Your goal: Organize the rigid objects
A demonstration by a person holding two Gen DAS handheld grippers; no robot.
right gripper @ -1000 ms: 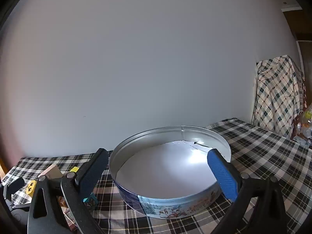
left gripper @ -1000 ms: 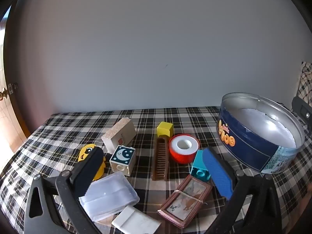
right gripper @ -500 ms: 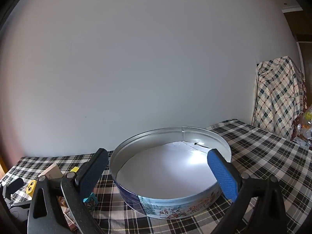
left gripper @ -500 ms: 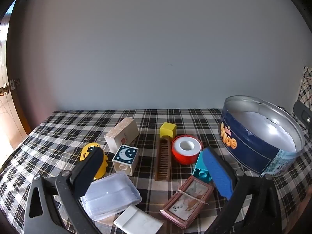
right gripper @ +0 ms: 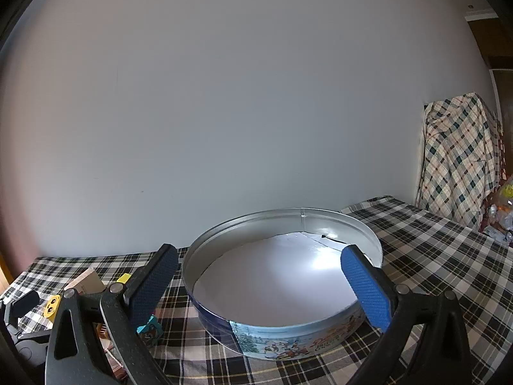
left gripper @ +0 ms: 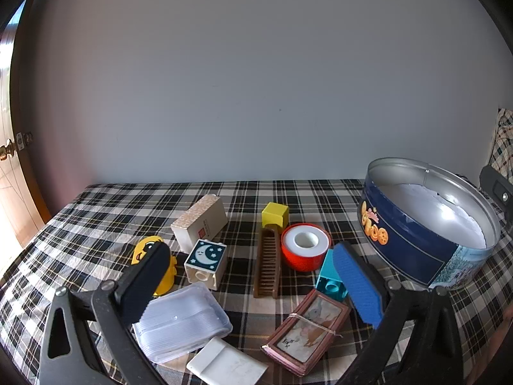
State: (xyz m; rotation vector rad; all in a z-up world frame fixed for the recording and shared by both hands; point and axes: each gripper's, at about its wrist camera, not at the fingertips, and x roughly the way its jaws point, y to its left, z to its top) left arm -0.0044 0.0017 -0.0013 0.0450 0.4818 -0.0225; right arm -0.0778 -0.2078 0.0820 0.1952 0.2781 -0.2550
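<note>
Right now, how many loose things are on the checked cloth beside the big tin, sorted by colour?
Yellow: 2, cube, duck toy
White or clear: 4
Brown: 2
Red: 1
Teal: 1
Total: 10

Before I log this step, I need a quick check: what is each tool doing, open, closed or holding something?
Left tool: open, holding nothing, above the toys.
Right tool: open, holding nothing, in front of the tin.

Blocks (left gripper: pixel 205 262), comb (left gripper: pixel 267 262), tape roll (left gripper: pixel 305 250) scattered on checked cloth left of empty round tin (left gripper: pixel 413 250)
</note>
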